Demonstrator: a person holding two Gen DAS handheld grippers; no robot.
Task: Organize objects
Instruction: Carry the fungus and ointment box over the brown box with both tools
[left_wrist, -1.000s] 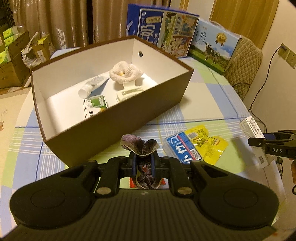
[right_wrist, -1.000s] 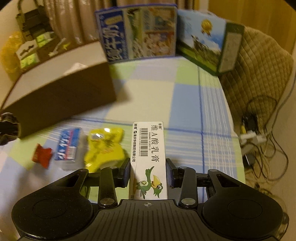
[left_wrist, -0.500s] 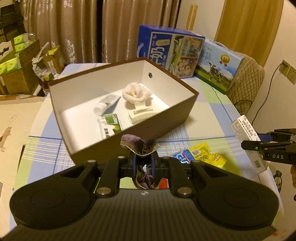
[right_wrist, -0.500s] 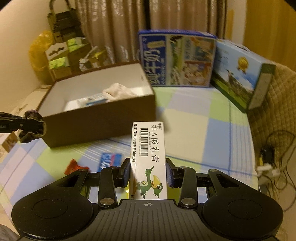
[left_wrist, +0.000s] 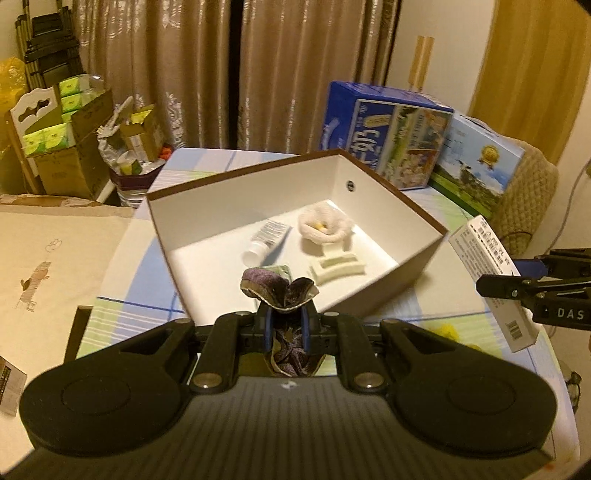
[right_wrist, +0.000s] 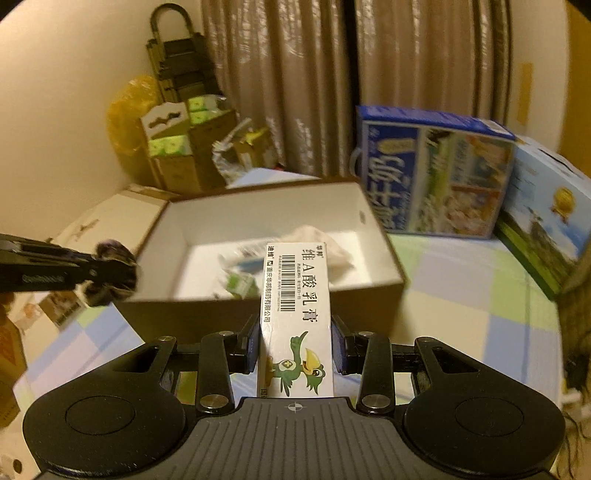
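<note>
Carrying: both loads were raised toward the brown box (left_wrist: 413, 275), frame centre, for dropping in.
Left gripper (left_wrist: 284, 326): fingers pinched a purple scrunchie (left_wrist: 277, 290).
Right gripper (right_wrist: 295, 345): fingers clamped the ointment carton (right_wrist: 295, 295).

Scrunchie (left_wrist: 279, 290): dark purple, crumpled fabric, pinched in the left tool (left_wrist: 284, 325), raised over the near wall of the box.
Ointment carton (right_wrist: 297, 306): white, slim, green bird print and barcode, clamped lengthwise in the right tool (right_wrist: 296, 349), pointing at the box.
Box (left_wrist: 421, 254): brown outside, white inside, open-topped, on the checked worktop (left_wrist: 122, 314); holds a white tube (left_wrist: 267, 238), pale hair claw (left_wrist: 338, 267), white scrunchie (left_wrist: 325, 225).
</note>
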